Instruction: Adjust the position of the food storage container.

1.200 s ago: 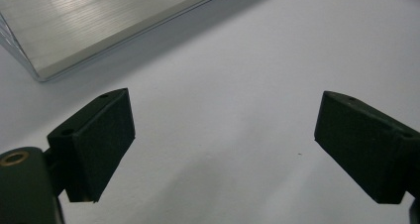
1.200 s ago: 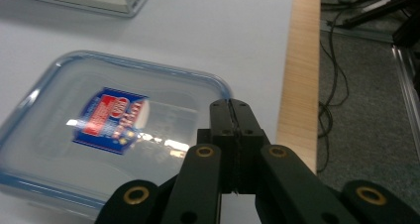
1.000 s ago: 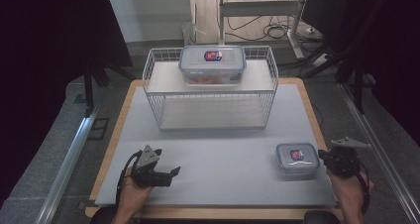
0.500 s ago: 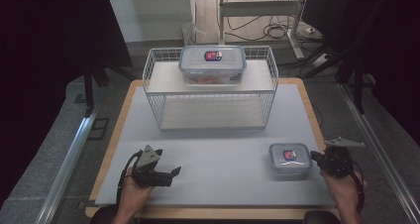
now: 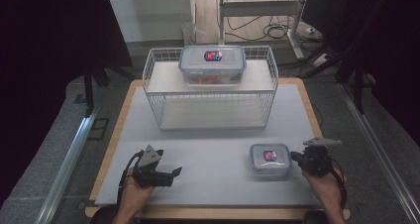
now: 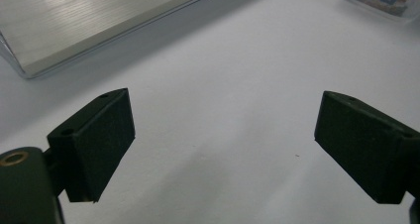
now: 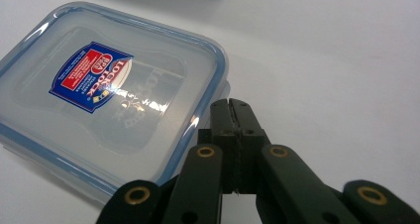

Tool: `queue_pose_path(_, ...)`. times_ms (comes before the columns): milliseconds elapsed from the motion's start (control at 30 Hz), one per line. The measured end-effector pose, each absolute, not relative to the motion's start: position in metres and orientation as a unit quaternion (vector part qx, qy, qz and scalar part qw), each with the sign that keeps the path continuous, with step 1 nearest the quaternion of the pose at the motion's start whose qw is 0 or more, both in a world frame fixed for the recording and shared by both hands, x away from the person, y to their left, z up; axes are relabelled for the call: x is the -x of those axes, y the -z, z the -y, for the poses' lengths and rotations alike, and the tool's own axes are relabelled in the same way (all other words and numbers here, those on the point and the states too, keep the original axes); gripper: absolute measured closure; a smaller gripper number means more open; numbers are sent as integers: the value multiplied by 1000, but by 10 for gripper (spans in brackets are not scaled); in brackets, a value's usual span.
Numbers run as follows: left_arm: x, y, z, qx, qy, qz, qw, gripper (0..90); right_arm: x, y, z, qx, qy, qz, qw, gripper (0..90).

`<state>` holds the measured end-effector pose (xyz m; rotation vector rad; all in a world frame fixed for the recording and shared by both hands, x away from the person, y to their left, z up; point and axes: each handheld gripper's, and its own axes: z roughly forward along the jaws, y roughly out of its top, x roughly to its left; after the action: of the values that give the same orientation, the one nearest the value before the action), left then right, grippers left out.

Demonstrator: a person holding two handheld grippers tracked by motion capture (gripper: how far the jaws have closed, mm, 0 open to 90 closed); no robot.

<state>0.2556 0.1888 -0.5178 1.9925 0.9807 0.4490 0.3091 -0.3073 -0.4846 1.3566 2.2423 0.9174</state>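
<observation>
Small container (image 5: 269, 159) with a blue-rimmed lid sits on the grey table (image 5: 213, 149), near its right front, well apart from the wire basket (image 5: 210, 87) at the back, where a larger container (image 5: 212, 65) rests on the shelf. My right claw (image 5: 295, 157) has its jaws pressed fully together with nothing between them, the tip at the small container's right edge; in the right claw view the tip (image 7: 232, 107) sits against the lid's rim (image 7: 218, 60), and I judge the work in hand to be a sideways push. My left claw (image 5: 174, 172) lies low over the table at the left front, jaws wide apart and empty (image 6: 223, 140). Risks, in my judgement: a push landing high on the rim could tip the container or let the tip ride up over the lid; an off-centre push could spin it rather than slide it. Whether the tip truly touches the rim I cannot confirm. The small container's contents are not readable through the clouded lid, and its near wall is cut off behind my claw.
</observation>
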Motion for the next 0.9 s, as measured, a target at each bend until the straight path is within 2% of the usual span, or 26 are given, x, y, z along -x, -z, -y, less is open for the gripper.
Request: queue_pose_path(900, -256, 520, -188, -800, -182, -392, 417, 85, -314, 491, 215, -400, -351, -838, 118, 899)
